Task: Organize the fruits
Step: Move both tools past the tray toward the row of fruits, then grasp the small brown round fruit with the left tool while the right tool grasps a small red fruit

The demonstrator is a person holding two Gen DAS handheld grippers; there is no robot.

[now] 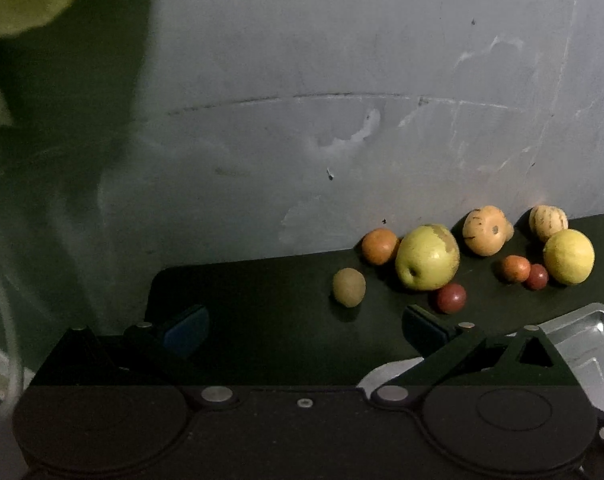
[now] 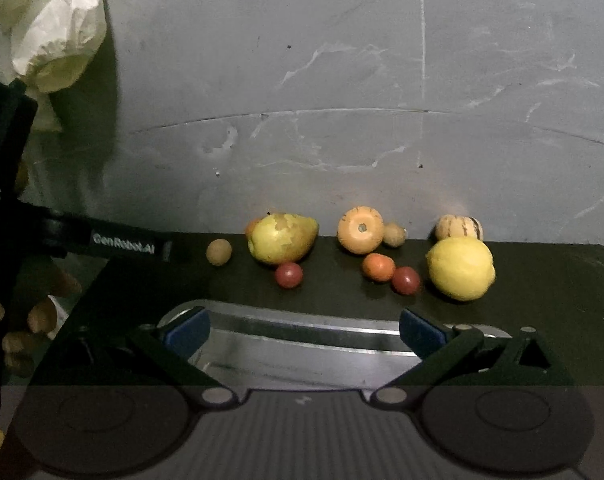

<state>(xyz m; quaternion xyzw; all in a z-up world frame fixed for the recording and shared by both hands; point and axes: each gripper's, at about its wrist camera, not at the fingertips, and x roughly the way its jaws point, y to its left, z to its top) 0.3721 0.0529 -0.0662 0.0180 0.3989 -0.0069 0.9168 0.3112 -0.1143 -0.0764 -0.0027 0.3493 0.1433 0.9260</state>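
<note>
- The left gripper [image 1: 305, 330] has black angular arms with blue padded tips; its jaws stand wide apart, gripping nothing, over a dark matte tabletop [image 1: 261, 320].
- The right gripper [image 2: 304, 330], built the same, is spread wide and empty above a shiny rectangular metal tray [image 2: 302, 344].
- Beyond the tray, fruits lie loose along the table's far edge, against a scuffed grey wall [image 2: 342, 80]: a smooth yellow lemon [image 2: 460, 268], a blotchy yellow-green pear [image 2: 282, 238], a round orange fruit with a central dimple [image 2: 360, 229], a pale striped fruit [image 2: 458, 227], and two small glossy red fruits [image 2: 288, 275].
</note>
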